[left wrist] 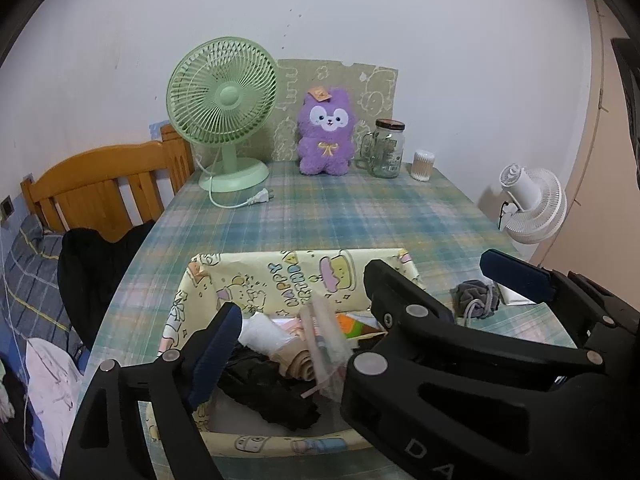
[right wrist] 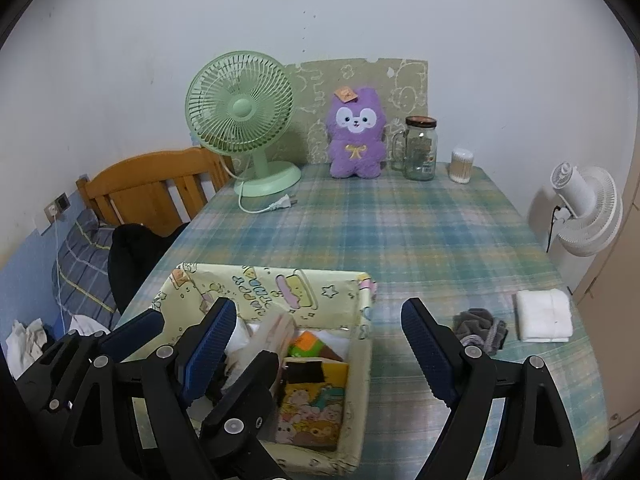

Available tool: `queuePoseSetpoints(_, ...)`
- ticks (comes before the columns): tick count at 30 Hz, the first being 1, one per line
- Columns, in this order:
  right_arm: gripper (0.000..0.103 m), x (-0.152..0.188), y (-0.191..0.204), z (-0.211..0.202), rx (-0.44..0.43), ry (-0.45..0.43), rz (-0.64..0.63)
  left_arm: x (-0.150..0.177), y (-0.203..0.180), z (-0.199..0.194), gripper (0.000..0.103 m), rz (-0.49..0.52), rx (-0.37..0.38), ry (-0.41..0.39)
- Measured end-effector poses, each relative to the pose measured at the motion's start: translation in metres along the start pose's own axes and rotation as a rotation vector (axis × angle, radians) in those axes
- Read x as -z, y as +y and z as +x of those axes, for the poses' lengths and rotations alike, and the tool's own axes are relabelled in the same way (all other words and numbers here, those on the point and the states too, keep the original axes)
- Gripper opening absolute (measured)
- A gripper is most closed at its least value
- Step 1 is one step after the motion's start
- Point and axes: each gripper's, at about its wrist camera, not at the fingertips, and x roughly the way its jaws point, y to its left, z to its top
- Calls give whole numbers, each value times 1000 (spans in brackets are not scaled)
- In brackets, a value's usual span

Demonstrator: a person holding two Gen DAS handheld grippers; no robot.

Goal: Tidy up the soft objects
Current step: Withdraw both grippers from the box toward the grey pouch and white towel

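A yellow cartoon-print fabric box [left wrist: 280, 276] [right wrist: 362, 320] stands at the near edge of the plaid table. Inside lie a rolled white cloth [left wrist: 260, 332], a beige roll [left wrist: 296, 366], a black cloth [left wrist: 272, 394] and a clear plastic bag [left wrist: 326, 336]. My left gripper [left wrist: 316, 320] hangs open over the box, its right finger hidden behind the right gripper. My right gripper [right wrist: 320, 308] is open too, straddling the box's right wall with nothing between its pads. To the right of the box lie a grey scrunchie [right wrist: 480, 330] [left wrist: 476, 298] and a folded white towel [right wrist: 544, 314].
At the back of the table stand a green desk fan [right wrist: 244, 120] with its loose plug, a purple plush [right wrist: 356, 136], a glass jar [right wrist: 420, 148] and a cotton-swab tub [right wrist: 461, 166]. A white fan [right wrist: 588, 208] stands off the right edge, a wooden headboard [left wrist: 104, 188] to the left.
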Motion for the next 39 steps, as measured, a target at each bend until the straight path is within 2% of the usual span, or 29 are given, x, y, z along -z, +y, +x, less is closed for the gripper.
queuePoseSetpoints(20, 95, -5, -36, -40, 56, -59, 18, -9, -45, -23, 91, 32, 12, -72)
queuePoseSetpoints(39, 100, 7, -92, -78, 138, -126, 82, -5, -105, -32, 93, 74, 57, -108)
